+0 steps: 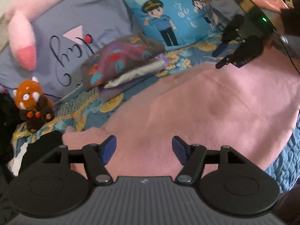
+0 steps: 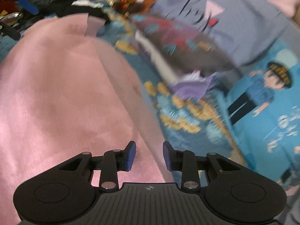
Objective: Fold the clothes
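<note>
Left tongs (image 1: 144, 150): I read them as wide open, nothing between the blue pads (image 1: 108, 151); they hang over the pink garment, near the bed's front edge.
Right tongs (image 2: 149, 156): jaws part-open, a clear gap between the pads, no cloth caught in it. From the left wrist view I see them (image 1: 219, 59) out over the garment's far right side.
Pink garment (image 1: 196, 108): spread flat across the middle of the bed, a fold line running through it; its right side reaches the bed's right edge.
Folded stack (image 1: 123, 63): a dark patterned piece on top of grey and purple layers, lying beyond the garment toward the head of the bed.
Bedspread (image 1: 178, 63): blue with gold motifs, showing around the garment.
Pillows: a grey-blue pillow (image 1: 75, 24) with script lettering and a blue cartoon cushion (image 1: 168, 13) along the head edge.
Red panda plush (image 1: 33, 103): upright at the bed's left edge.
Right wrist view: heavily blurred, so I probably cannot trust fine detail of the stack there.
</note>
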`<action>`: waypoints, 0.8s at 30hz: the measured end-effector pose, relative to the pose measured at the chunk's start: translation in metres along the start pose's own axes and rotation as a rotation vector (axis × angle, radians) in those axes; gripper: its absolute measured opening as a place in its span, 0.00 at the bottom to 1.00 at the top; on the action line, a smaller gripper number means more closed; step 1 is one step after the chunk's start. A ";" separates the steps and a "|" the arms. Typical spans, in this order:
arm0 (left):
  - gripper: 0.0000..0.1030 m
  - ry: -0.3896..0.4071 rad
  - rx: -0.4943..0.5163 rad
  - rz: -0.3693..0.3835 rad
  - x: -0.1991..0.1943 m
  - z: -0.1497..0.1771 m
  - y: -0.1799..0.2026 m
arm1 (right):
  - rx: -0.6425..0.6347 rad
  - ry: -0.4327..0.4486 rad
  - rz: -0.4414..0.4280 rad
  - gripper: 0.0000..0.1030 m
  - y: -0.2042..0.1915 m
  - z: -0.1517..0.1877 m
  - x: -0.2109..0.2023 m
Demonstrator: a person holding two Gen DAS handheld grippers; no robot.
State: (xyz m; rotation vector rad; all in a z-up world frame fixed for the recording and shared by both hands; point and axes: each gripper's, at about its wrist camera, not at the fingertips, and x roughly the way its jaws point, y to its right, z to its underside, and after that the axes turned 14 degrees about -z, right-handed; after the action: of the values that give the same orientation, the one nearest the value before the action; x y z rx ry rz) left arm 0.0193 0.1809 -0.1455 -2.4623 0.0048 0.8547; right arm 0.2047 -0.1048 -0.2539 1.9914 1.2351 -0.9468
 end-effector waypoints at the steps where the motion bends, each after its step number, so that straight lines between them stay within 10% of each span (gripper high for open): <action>1: 0.68 0.004 0.014 0.008 0.006 -0.002 0.001 | 0.015 -0.010 -0.024 0.30 0.005 0.000 0.003; 5: 0.68 0.032 0.080 0.039 0.028 -0.018 0.009 | 0.051 -0.029 -0.090 0.01 0.009 0.001 0.006; 16: 0.68 0.088 0.297 0.102 0.077 -0.056 0.038 | 0.024 0.065 -0.037 0.00 0.001 0.004 -0.045; 24: 0.69 0.104 0.251 0.145 0.071 -0.061 0.047 | 0.013 -0.028 -0.104 0.07 0.015 0.003 -0.010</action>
State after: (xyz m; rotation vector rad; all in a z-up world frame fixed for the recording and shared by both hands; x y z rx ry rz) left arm 0.1026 0.1226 -0.1689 -2.2861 0.3119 0.7358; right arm 0.2147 -0.1176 -0.2454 1.9330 1.3314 -1.0316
